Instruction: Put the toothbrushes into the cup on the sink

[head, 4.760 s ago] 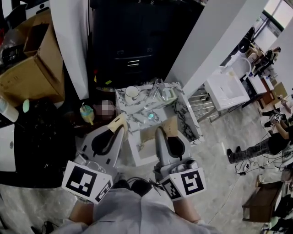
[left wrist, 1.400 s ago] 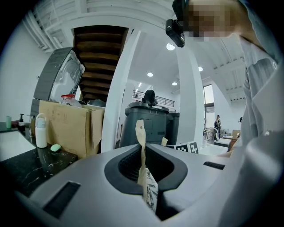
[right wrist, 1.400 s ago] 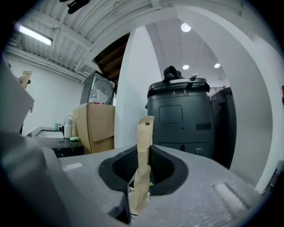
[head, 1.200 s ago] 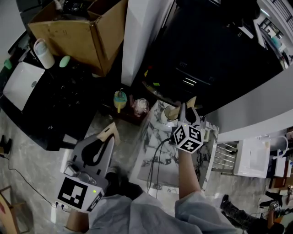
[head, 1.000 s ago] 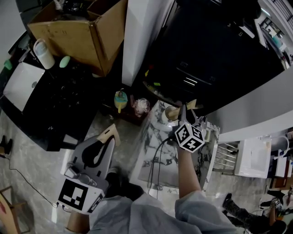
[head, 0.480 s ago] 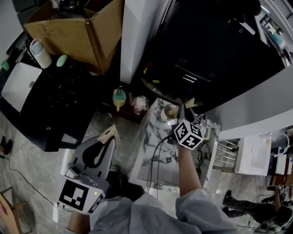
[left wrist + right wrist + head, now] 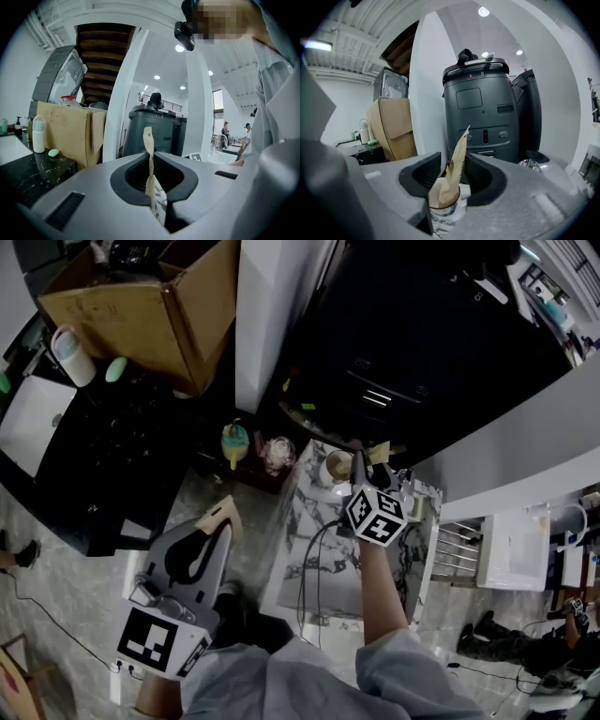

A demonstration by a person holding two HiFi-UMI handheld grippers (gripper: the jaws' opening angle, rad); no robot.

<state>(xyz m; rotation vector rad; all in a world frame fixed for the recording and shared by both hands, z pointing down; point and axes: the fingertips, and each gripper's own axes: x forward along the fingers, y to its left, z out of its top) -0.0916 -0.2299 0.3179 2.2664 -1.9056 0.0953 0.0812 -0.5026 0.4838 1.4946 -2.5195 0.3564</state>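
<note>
A white cup [image 7: 336,467] stands at the far end of the marble sink top [image 7: 305,549]. My right gripper [image 7: 368,457] hangs just above and to the right of it, its arm stretched out over the sink. In the right gripper view the cup [image 7: 443,206] sits right under the tan fingertips [image 7: 459,145], and something small and red shows at its rim; I cannot make out a toothbrush. These jaws have just been opening, and nothing is pressed between the pads. My left gripper [image 7: 228,510] is held back near my body, its tan pads [image 7: 149,140] together and empty.
A dark grey machine [image 7: 403,343] rises behind the sink, with a white pillar [image 7: 267,315] to its left. A cardboard box [image 7: 141,306] and a black counter [image 7: 94,456] lie further left. A yellow and teal bottle [image 7: 232,442] stands beside the sink. A cable [image 7: 314,559] trails across the marble.
The right gripper stays over the cup and its fingertips have spread apart. The left gripper has kept its place. The head view has shifted slightly.
</note>
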